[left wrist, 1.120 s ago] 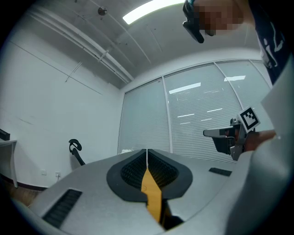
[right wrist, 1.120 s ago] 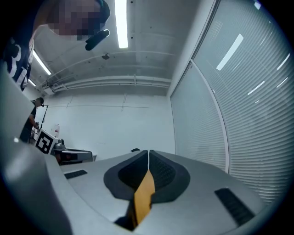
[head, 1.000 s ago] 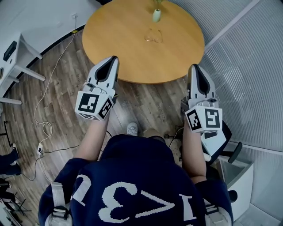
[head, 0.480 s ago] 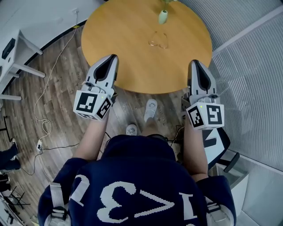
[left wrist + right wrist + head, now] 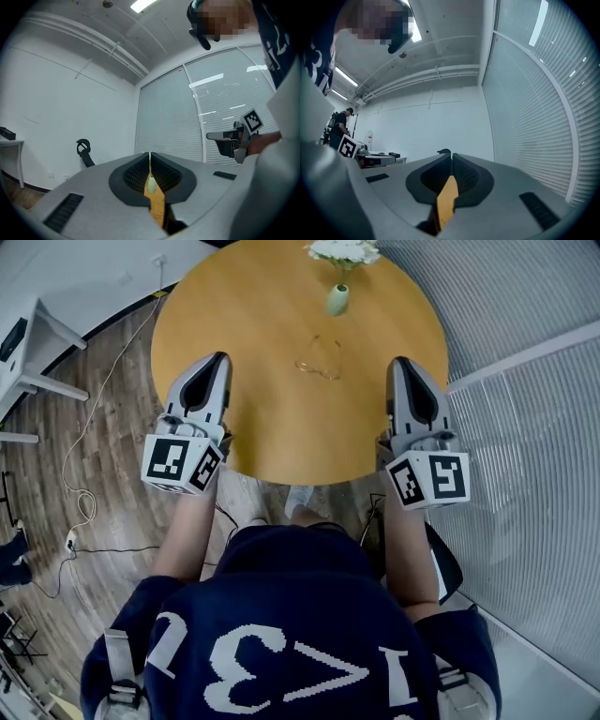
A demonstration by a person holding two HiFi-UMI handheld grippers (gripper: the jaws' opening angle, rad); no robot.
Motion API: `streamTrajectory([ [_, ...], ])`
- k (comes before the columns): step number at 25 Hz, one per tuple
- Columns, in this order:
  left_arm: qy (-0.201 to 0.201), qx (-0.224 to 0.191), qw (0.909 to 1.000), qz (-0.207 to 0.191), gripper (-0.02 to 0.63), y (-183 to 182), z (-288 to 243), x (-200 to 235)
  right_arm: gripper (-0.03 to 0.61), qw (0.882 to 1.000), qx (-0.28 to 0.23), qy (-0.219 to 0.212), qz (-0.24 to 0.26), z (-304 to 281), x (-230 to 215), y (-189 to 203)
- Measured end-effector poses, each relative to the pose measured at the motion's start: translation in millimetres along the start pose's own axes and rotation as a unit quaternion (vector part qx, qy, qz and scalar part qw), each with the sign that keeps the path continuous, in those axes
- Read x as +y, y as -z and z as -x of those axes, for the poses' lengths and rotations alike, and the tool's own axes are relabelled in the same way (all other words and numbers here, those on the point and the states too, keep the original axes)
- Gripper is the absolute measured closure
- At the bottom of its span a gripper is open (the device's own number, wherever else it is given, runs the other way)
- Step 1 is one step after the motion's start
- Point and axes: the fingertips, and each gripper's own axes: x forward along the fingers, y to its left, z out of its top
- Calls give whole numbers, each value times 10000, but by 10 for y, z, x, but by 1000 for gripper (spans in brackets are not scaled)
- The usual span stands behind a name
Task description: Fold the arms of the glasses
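You're holding left gripper (image 5: 217,359) and right gripper (image 5: 402,364) closed and empty; glasses (image 5: 319,360) are sitting ahead on the table (image 5: 244,324), roughly midway between them.

Large white figures on the person's navy top (image 5: 281,582) include a 3 and a 1.

Office meeting room. Fittings: round wooden table (image 5: 281,427) bearing a small vase of white flowers (image 5: 337,296); curved glazed partition with horizontal blinds (image 5: 525,427); wood-plank floor (image 5: 103,427); white desk (image 5: 42,329) at the left edge, with loose cables (image 5: 84,504) trailing over the floor near it; black chair (image 5: 84,152) against a plain white wall; strip light (image 5: 143,4) in a white ceiling with exposed pipes.
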Motion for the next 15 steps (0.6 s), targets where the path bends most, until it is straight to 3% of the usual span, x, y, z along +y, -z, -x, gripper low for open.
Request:
streamTrajectory([
  [7, -284, 130, 9995, 80, 592, 169, -310, 51, 548, 9997, 67, -156, -174, -271, -373, 182],
  [15, -128, 238, 9996, 68, 592, 216, -531, 139, 548, 9994, 196, -134, -263, -478, -337, 309],
])
